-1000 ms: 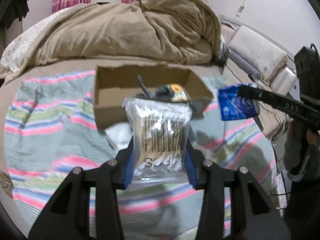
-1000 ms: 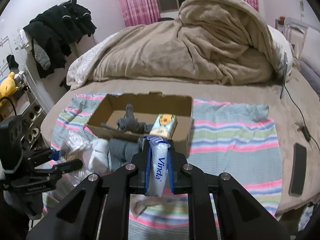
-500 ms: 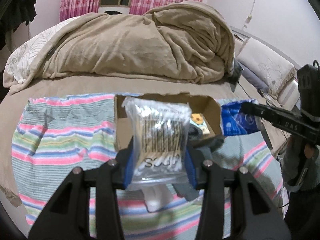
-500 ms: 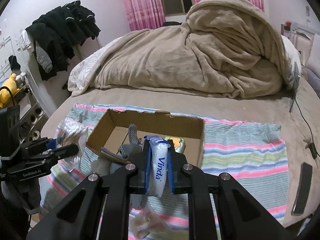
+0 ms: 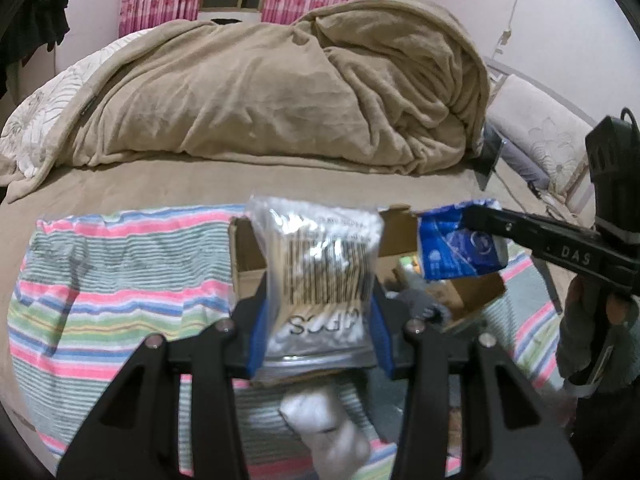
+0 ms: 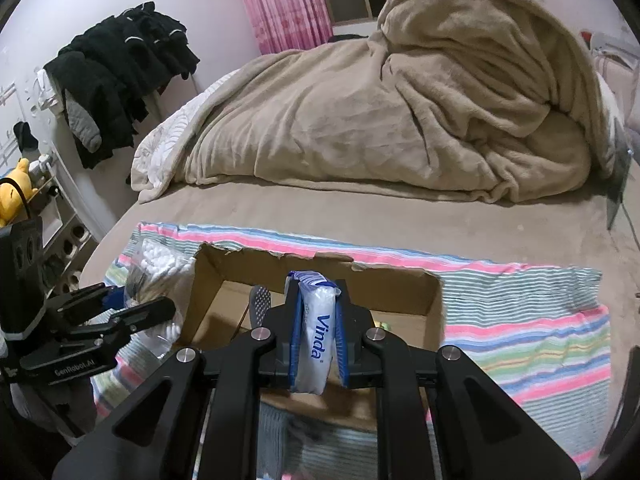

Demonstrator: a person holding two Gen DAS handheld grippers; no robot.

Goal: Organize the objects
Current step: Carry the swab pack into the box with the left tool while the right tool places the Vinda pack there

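On the bed, a striped towel (image 6: 520,320) carries the cardboard box (image 6: 400,284). We read "Vinda" on the tissue pack (image 6: 318,336) clamped in our right gripper (image 6: 316,344). Our left gripper (image 5: 316,320) grips the cotton swab bag (image 5: 320,264). Both packs now hang over the box, closer than before.

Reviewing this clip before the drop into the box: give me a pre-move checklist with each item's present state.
1. Left gripper clamps the cotton swab bag: ok.
2. Right gripper clamps the Vinda tissue pack: ok.
3. Box is open at the top: ok.
4. Free floor in the box for both items: cannot tell; a dark item is already inside and the grippers hide much of the floor.
5. Tissue pack is above the box opening: ok.
6. Swab bag is above the opening: not ok; in the right wrist view it sits beside the box's left wall.
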